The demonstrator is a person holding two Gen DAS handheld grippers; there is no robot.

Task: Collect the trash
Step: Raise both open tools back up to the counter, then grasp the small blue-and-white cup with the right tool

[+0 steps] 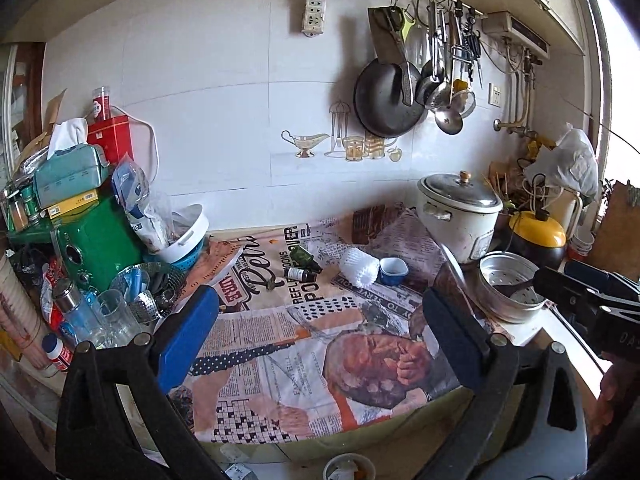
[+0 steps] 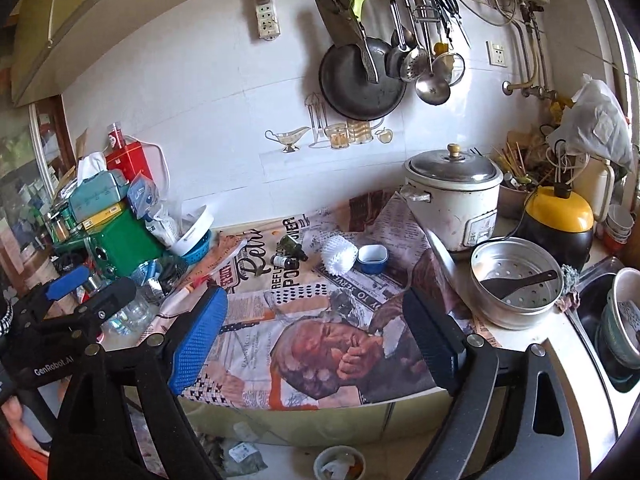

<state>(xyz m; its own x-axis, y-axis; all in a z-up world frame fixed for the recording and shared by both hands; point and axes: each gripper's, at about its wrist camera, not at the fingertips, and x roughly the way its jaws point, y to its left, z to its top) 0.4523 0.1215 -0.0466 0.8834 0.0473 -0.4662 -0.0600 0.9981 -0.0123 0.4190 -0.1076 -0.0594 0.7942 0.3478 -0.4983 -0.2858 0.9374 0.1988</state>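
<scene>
Left gripper [image 1: 320, 336] and right gripper [image 2: 316, 332] both hover with jaws wide apart and nothing between them, held level above the near edge of the newspaper-print cloth [image 2: 256, 360]. On that cloth, left of the blue cup [image 2: 373, 258]: one white foam net [image 2: 339, 258] touching it, then two small dark bottles [image 2: 295, 247]. One trash bin [image 2: 339, 463] stands on the floor below the cloth's edge.

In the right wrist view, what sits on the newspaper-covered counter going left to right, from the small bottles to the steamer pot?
Dark green bottle → white foam net sleeve → small blue cup → white rice cooker → aluminium steamer pot holding a dark rice paddle.
</scene>
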